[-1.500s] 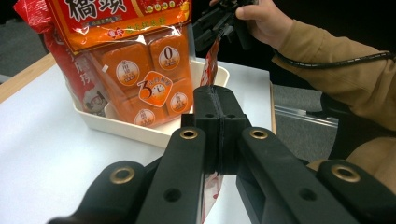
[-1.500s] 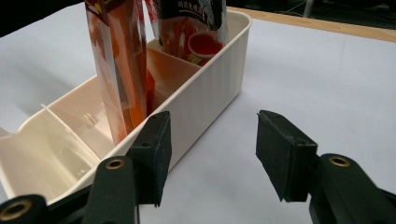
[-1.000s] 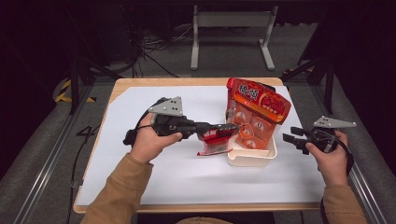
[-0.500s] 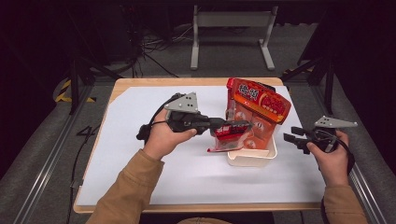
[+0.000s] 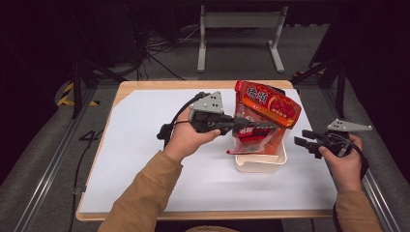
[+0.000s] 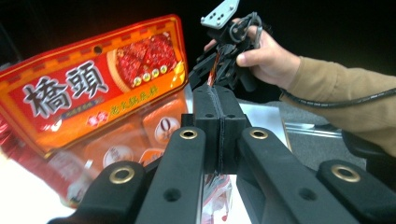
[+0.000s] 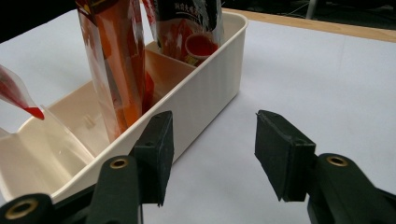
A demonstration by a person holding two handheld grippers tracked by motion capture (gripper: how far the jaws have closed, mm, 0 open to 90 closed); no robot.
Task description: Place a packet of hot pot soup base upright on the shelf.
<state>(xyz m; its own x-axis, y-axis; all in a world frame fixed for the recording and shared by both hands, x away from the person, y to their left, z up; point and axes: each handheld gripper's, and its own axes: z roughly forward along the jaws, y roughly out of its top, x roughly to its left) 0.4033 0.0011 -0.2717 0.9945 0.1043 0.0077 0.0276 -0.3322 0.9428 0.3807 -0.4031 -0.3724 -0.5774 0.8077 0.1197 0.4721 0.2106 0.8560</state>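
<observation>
A white divided bin (image 5: pixel 261 166) sits on the white table sheet right of centre. A big orange-red snack bag (image 5: pixel 269 103) stands at its far end, leaning back. My left gripper (image 5: pixel 271 128) reaches over the bin from the left, shut on the top edge of a small red packet (image 5: pixel 248 138) that hangs into the bin. In the left gripper view the jaws (image 6: pixel 218 100) are pressed together, with the packet (image 6: pixel 215 187) dangling below and the snack bag (image 6: pixel 93 88) to the left. My right gripper (image 5: pixel 301 141) stands open beside the bin's right wall (image 7: pixel 205 88), nothing between its pads.
In the right gripper view an orange packet (image 7: pixel 119 65) and a dark one (image 7: pixel 191 28) stand upright in the bin's compartments. White sheet (image 5: pixel 145 159) spreads wide to the left and front. The wooden table edge (image 5: pixel 203 214) runs along the front; metal stand legs (image 5: pixel 200 43) are behind.
My left gripper has carried the small red packet rightward, from beside the bin's left wall to over the bin. The right gripper has stayed put and open.
</observation>
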